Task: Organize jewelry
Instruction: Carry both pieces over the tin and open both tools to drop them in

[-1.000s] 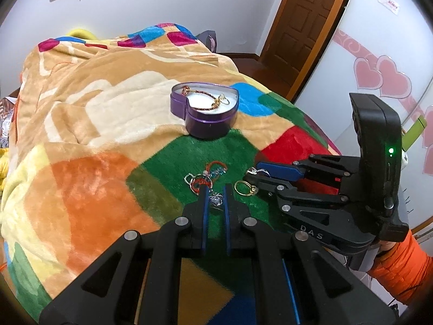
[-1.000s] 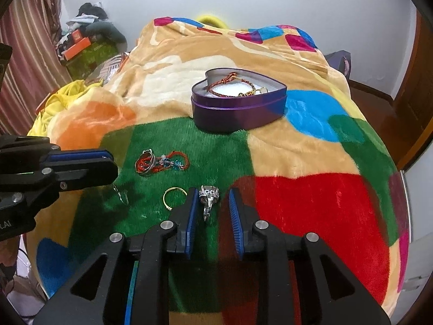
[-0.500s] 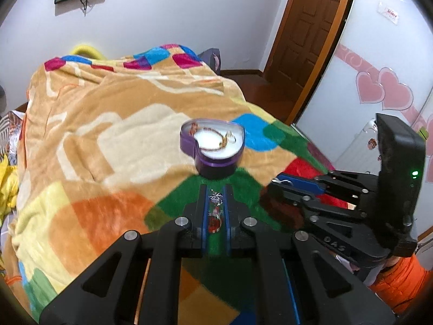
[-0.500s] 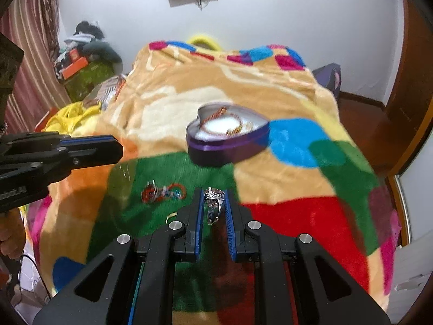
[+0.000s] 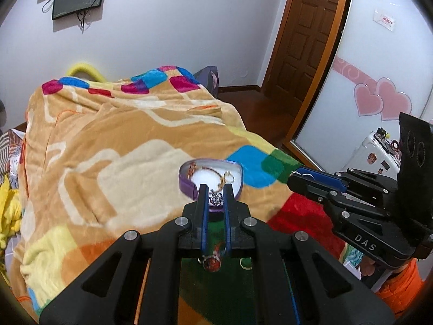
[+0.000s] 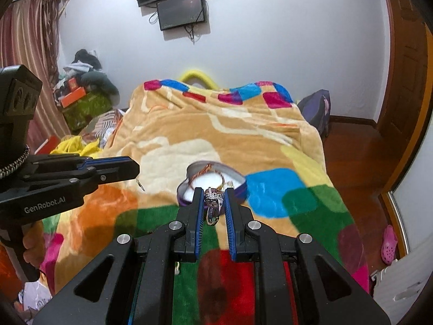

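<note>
Jewelry: silver ring (image 6: 213, 203) sits pinched between the right claw (image 6: 212, 193) fingers, above the near rim of the purple heart-shaped box (image 6: 240, 189) on the bed blanket (image 6: 189, 135). Ring's band hangs downward, ornate top up. Left claw (image 5: 216, 189) is clenched on a silver pendant (image 5: 215, 199), also over the box (image 5: 186, 187); a red charm (image 5: 212, 262) dangles below it, blurred. Bracelet (image 5: 216, 173) lies in the box, partly hidden by the fingers.
</note>
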The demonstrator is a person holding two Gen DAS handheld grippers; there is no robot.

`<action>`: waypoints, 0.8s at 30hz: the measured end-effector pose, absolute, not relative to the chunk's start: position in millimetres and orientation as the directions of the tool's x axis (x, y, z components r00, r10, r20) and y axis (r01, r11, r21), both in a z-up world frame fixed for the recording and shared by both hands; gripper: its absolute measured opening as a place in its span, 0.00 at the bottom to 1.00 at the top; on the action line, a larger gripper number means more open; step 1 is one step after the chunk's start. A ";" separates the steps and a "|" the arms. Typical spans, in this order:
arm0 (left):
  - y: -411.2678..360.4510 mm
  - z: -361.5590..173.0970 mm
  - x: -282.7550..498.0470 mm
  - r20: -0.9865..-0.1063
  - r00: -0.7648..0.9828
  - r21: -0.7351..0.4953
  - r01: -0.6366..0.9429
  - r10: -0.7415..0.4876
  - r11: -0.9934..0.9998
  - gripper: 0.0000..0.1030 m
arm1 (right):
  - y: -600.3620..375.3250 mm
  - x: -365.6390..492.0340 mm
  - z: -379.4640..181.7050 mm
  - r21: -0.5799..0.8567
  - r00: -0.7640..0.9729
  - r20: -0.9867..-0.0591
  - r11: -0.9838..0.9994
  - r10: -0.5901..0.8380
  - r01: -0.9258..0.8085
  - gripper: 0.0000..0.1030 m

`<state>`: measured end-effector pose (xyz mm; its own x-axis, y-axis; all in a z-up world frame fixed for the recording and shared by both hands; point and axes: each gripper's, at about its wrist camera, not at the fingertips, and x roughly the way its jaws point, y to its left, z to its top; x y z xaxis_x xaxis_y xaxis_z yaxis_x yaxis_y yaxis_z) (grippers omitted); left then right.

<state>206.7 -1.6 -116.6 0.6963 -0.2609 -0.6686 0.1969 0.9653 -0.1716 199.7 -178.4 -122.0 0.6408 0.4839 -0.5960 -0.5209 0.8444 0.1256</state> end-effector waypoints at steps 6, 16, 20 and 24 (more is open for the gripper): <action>-5.4 -119.2 220.7 -0.668 0.695 -0.169 0.206 -0.265 0.964 0.08 | -178.6 213.8 -121.8 0.143 0.645 -0.588 0.848 0.488 -0.511 0.13; -8.7 -133.1 252.0 -0.692 0.673 -0.160 0.210 -0.261 0.965 0.08 | -169.8 235.9 -127.2 0.165 0.637 -0.591 0.847 0.495 -0.505 0.13; -6.8 -143.0 263.0 -0.708 0.650 -0.183 0.209 -0.277 0.961 0.08 | -164.9 248.2 -134.3 0.170 0.621 -0.607 0.844 0.496 -0.509 0.13; -6.2 -152.5 270.4 -0.720 0.634 -0.190 0.209 -0.281 0.959 0.08 | -161.6 260.9 -141.4 0.184 0.591 -0.630 0.836 0.503 -0.516 0.13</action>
